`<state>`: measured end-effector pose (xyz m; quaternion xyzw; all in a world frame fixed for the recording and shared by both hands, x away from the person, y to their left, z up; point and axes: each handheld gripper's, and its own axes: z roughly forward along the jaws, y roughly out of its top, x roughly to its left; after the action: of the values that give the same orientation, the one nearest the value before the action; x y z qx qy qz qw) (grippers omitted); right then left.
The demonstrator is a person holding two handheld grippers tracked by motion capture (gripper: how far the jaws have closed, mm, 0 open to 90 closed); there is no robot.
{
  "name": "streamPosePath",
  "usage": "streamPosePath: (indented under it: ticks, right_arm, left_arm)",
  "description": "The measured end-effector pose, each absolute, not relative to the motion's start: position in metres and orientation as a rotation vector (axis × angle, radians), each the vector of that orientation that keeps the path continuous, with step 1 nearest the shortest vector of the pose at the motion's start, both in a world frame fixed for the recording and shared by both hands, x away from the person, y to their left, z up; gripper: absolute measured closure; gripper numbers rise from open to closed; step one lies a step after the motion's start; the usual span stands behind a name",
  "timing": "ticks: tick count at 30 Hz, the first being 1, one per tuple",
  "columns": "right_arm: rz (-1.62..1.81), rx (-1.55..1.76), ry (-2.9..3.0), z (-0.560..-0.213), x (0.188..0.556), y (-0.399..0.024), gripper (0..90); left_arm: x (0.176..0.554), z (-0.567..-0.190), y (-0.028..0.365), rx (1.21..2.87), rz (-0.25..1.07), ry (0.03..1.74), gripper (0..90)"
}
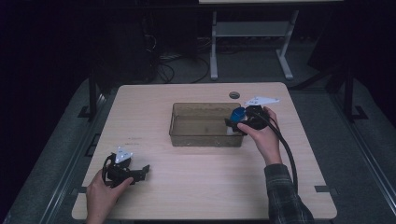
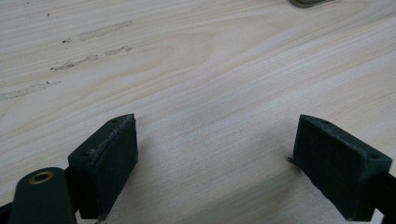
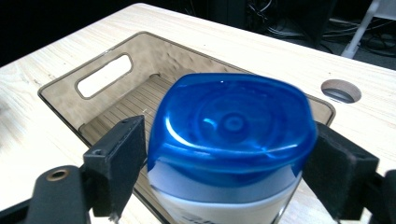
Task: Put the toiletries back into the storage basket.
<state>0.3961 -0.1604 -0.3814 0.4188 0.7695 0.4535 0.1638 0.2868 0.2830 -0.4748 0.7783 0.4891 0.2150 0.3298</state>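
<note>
Bracketing a bottle, the right gripper [image 3: 224, 154] has its two black jaws flanking the blue cap; the left pad shows a thin gap from the cap, the right pad sits just beside it, and whether that one still touches cannot be told. No firm clamp is visible.

Item: bottle [image 3: 224, 196] with a white body and a glossy, translucent blue cap [image 3: 231, 135] of rounded-rectangular outline, moulded with concentric rings around a small central dimple. Printing on the white body is too cut off to read. Position: upright at the right end of the bin, seen from the high view as a blue spot [image 1: 238, 114] at the bin's right wall.

Container: smoky-brown translucent plastic bin [image 3: 65, 100], rectangular, ribbed floor, oval handle slot in the far end wall; it stands near the table's middle [image 1: 205, 140].

Second tool: left gripper [image 2: 215, 158], jaws wide apart with bare wood between them, held low over the near-left part of the table [image 1: 140, 173], well apart from the bin.

Surface: pale wood-grain table [image 1: 187, 186] with a round cable port [image 1: 234, 95] near the far edge and faint scuffs.

Room: dark, grey floor, white desk legs [image 1: 214, 46] and tangled cables [image 1: 173, 65] behind.
</note>
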Motion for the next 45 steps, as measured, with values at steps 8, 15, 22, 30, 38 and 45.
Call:
streamPosePath:
  ticks: [8,15,22,30,38,45]
  right_arm:
    - [1.233,1.209,2.199,-0.379,0.392,-0.164,18.6]
    - [1.221,1.214,2.191,-0.382,0.379,-0.172,19.6]
    - [1.217,1.224,2.183,-0.384,0.369,-0.179,20.7]
    - [1.194,1.247,2.19,-0.395,0.359,-0.188,21.7]
    - [1.198,1.269,2.175,-0.406,0.343,-0.203,22.3]
    - [1.197,1.277,2.158,-0.414,0.326,-0.22,22.4]
  left_arm:
    - [0.287,-0.475,0.283,2.035,0.562,1.278,12.8]
    - [0.287,-0.475,0.283,2.031,0.563,1.279,12.7]
    - [0.287,-0.475,0.283,2.032,0.563,1.28,12.8]
    - [0.287,-0.475,0.283,2.033,0.563,1.28,12.8]
    - [0.287,-0.475,0.283,2.029,0.565,1.278,12.8]
    - [0.287,-0.475,0.283,2.029,0.564,1.278,12.8]
